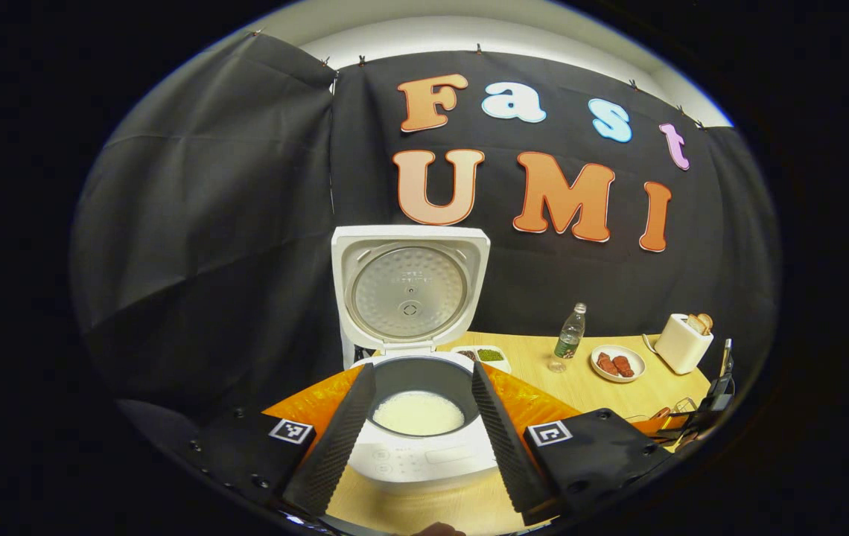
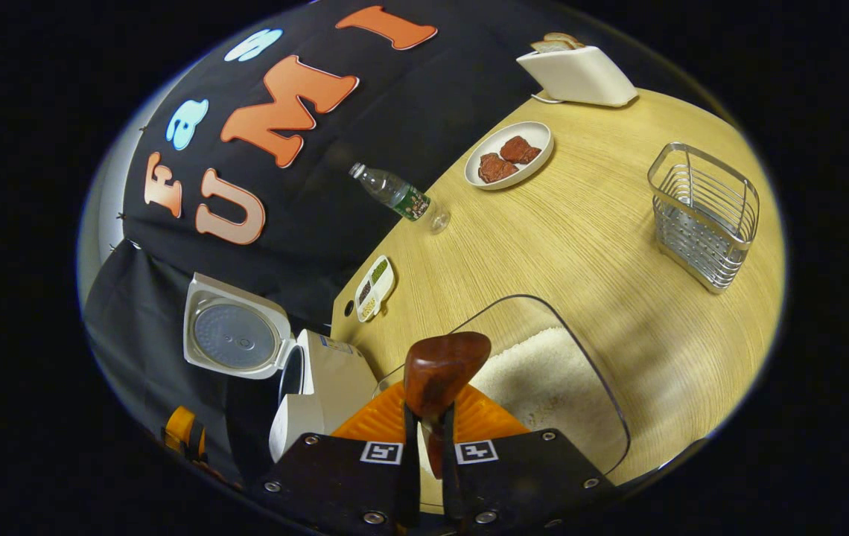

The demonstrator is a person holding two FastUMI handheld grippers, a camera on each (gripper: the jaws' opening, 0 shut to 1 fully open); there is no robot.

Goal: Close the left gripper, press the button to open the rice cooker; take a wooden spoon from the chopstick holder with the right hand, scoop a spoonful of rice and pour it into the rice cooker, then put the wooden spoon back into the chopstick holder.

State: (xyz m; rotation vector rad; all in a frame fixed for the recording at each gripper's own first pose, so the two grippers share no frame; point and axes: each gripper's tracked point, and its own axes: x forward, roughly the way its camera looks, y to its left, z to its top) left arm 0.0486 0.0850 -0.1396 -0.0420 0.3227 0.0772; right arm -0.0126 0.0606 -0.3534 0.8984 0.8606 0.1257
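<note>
Nearest the camera in the right gripper view, the right tool (image 2: 428, 447) is seen clamped on the handle of the wooden spoon (image 2: 443, 368), both fingers pressing it. The spoon's reddish-brown bowl is held over the near left edge of a clear rice container (image 2: 596, 372), where white grains lie heaped. Whether rice is carried in the bowl cannot be told.

In the left gripper view, the left tool (image 1: 417, 439) is held open, its fingers spread to either side of the rice cooker (image 1: 417, 454). The cooker's lid stands upright and white rice is visible in the dark inner pot.

Risks are judged as follows. Grains could be spilled onto the tabletop (image 2: 581, 246) if the spoon is tilted while carried left to the cooker. The narrow handle could slip or twist between the fingers. The wire chopstick holder (image 2: 704, 212) stands well apart on the far right, so the return could be misjudged.
</note>
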